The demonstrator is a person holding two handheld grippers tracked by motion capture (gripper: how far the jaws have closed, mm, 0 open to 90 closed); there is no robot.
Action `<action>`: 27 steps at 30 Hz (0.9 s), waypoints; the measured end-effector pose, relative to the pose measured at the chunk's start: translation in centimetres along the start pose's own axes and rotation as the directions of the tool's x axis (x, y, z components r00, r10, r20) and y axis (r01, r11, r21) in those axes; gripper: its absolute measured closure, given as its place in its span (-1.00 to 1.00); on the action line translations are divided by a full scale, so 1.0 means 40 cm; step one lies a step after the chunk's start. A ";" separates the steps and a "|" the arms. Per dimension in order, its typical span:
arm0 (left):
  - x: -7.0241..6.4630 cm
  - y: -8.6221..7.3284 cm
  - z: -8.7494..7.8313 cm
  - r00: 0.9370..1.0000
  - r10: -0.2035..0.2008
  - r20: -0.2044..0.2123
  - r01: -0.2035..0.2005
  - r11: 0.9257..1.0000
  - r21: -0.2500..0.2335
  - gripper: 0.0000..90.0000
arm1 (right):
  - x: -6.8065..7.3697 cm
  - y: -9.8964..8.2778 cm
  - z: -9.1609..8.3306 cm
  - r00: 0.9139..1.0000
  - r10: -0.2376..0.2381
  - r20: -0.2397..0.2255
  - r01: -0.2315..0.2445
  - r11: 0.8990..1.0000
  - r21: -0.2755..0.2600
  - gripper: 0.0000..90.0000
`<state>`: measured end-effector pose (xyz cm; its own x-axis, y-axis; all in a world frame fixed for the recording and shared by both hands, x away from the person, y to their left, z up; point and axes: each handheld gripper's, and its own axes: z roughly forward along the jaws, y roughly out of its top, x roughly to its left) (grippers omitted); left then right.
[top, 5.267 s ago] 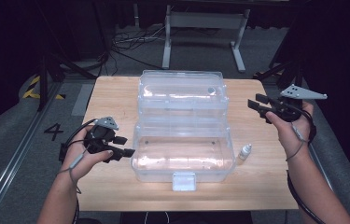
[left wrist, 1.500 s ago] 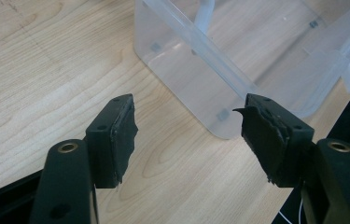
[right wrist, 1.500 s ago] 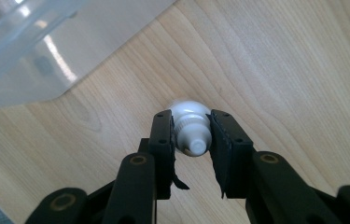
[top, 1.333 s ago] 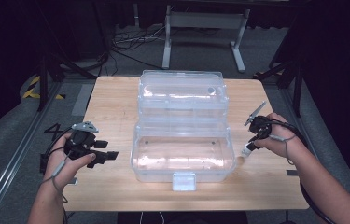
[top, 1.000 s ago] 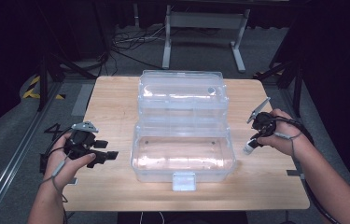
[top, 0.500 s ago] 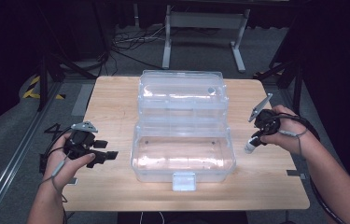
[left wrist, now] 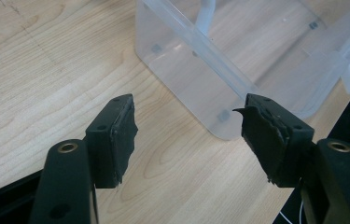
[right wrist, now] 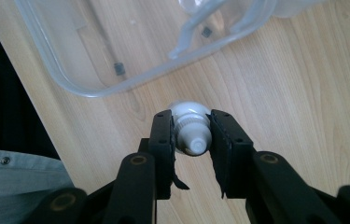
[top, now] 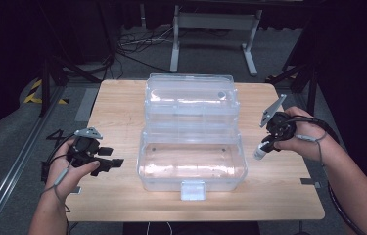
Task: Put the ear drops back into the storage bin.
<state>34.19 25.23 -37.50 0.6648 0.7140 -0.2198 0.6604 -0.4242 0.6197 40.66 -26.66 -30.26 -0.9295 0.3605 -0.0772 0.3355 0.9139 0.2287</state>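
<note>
- The bottle (right wrist: 190, 132), small and white with a ribbed cap, sits between the pads of the right claw (right wrist: 191, 140), which clamp it on both sides of the cap; its cap end points back toward the camera in the right gripper view.
- In the high view the bottle (top: 260, 152) hangs from the right claw (top: 268, 145), tilted, body end lowest, above the surface (top: 117, 103) near its right edge and just beside the right wall of the box (top: 191, 164).
- The bottle is clear of the wood; the planks show below it in the right gripper view, with a rounded corner of the box (right wrist: 93, 70) just past it.
- The right hand (top: 298, 139) holds its claw over the right side of the surface, the grey plate on top tipped up and away.
- The box is clear plastic, open, its lid (top: 189, 100) standing back toward the far edge, its tub nearest the front edge at the middle, a latch (top: 193, 190) on the front wall.
- The left claw (top: 108, 164) stands wide with nothing between its pads, near the left edge of the surface, aimed at the box.
- In the left gripper view the left claw (left wrist: 189, 135) points at a lower corner of the box (left wrist: 200, 79), well short of touching it.
- The left hand (top: 76, 161) grips its claw low over the wood.
</note>
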 end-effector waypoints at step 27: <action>0.000 0.004 0.001 1.000 0.014 0.007 -0.014 1.000 0.003 -0.22 | 0.098 0.101 -0.053 0.974 -0.223 -0.027 0.224 0.974 0.031 0.59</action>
<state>34.32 25.13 -37.42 0.6763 0.7041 -0.2165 0.6521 -0.4355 0.6207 38.05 -21.96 -27.59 -0.9848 0.1422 -0.0998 0.1232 0.9768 0.1754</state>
